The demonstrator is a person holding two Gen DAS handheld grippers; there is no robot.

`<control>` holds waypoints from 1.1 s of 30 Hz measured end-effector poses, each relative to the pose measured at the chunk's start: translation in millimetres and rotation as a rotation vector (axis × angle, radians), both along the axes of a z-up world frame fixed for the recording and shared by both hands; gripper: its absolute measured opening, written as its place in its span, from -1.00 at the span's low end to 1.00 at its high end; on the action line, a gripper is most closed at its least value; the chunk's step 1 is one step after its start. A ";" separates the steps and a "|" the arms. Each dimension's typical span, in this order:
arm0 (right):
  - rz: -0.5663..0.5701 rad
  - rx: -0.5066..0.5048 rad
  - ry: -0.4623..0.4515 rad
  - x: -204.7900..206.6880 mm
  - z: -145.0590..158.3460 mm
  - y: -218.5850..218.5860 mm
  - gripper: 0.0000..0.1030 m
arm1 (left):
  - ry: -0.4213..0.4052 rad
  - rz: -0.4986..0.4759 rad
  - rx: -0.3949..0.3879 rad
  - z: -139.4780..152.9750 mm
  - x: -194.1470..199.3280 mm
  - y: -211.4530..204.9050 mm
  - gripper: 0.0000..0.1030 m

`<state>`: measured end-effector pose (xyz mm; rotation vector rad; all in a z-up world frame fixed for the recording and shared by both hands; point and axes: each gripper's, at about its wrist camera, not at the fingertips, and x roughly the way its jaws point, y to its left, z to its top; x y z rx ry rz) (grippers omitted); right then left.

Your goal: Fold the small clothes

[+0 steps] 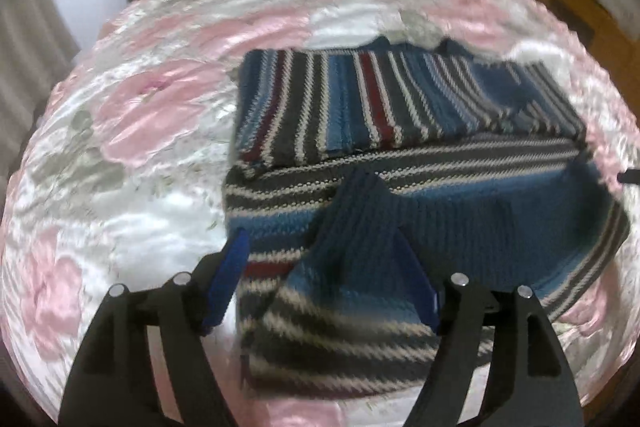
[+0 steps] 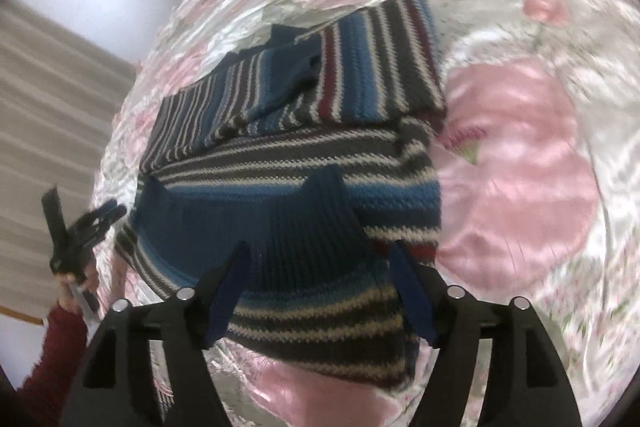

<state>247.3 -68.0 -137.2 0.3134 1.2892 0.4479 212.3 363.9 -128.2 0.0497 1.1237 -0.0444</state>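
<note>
Pink floral satin bedspread (image 1: 132, 115) under striped knit sweater (image 1: 400, 107), partly folded, long axis across left view | left gripper (image 1: 324, 247) spread, over ribbed cuff | right gripper (image 2: 320, 259) spread, likewise | right view only: left gripper, red sleeve (image 2: 52, 355) gripping, bed's edge.

Small knit sweater (image 1: 400, 147) (image 2: 304, 147) with blue, grey, white and dark red stripes. Lying partly folded on the pink flowered bedspread (image 1: 140, 115) (image 2: 520, 167). Top part folded over. Dark blue ribbed edge raised up, nearest the camera.
</note>
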 end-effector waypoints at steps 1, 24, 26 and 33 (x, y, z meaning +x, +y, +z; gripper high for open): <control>0.012 -0.014 -0.001 3.5 -1.0 3.5 0.43 | 0.013 -0.009 0.006 -3.7 5.2 -1.4 0.43; 0.310 -0.206 -0.013 12.7 -40.2 69.3 -0.44 | 0.173 -0.151 -0.074 -45.1 31.3 -33.1 -0.63; 0.314 -0.189 -0.032 8.0 -33.5 68.5 -0.76 | 0.165 -0.153 -0.075 -40.6 27.7 -35.5 -0.74; 0.242 -0.075 -0.093 -7.3 1.9 38.3 -0.79 | 0.075 -0.136 -0.132 -3.9 -0.3 -28.6 -0.78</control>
